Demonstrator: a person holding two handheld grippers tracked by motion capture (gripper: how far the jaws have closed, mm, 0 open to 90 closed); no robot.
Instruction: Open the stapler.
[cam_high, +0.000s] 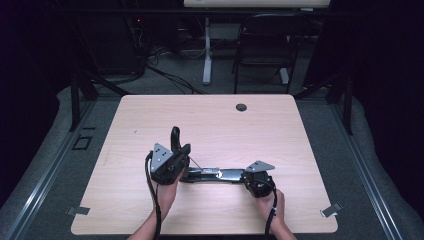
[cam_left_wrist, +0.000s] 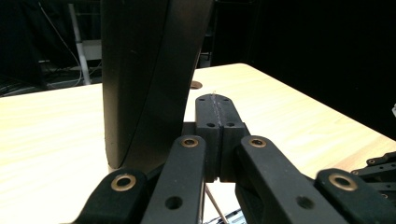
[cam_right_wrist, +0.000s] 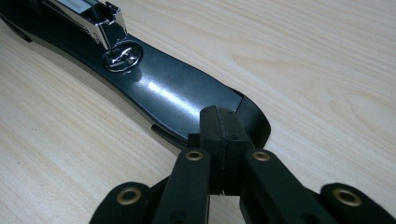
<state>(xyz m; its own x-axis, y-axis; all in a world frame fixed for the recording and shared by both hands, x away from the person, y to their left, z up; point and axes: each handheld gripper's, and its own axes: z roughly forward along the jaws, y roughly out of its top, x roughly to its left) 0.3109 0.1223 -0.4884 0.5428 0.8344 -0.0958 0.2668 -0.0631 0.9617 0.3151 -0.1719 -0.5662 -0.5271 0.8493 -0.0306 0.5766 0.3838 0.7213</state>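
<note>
Stapler (cam_high: 220, 175) — black, opened out, lying near the front middle of the table (cam_high: 280, 130). Its base runs flat across the table from left to right between the two grippers; that is its long axis. The top arm (cam_high: 175, 137) stands swung up, nearly upright, at the left end, pointing toward the far edge of the table. In the right gripper view the glossy base (cam_right_wrist: 173, 93) shows with its round metal anvil plate (cam_right_wrist: 122, 57) and, just above it, the open front end of the shiny staple channel (cam_right_wrist: 100, 16); whether staples lie in the channel cannot be told.

Left gripper (cam_high: 170, 162) — held in the person's left hand (cam_high: 167, 192) at the stapler's left end. In the left gripper view its jaws stand fully closed, pad against pad, with nothing between them; the raised top arm (cam_left_wrist: 149, 70) rises just beside them on the left, and whether it touches them cannot be told.

Right gripper (cam_right_wrist: 223, 122) — held in the person's right hand (cam_high: 274, 205) at the stapler's right end. Jaws fully closed, pads together, nothing clamped; the tips sit over the rounded right end of the base, seemingly pressing on it.

Table — light wood top, with a small round cable hole (cam_high: 241, 107) near its far edge, well apart from the stapler.
</note>
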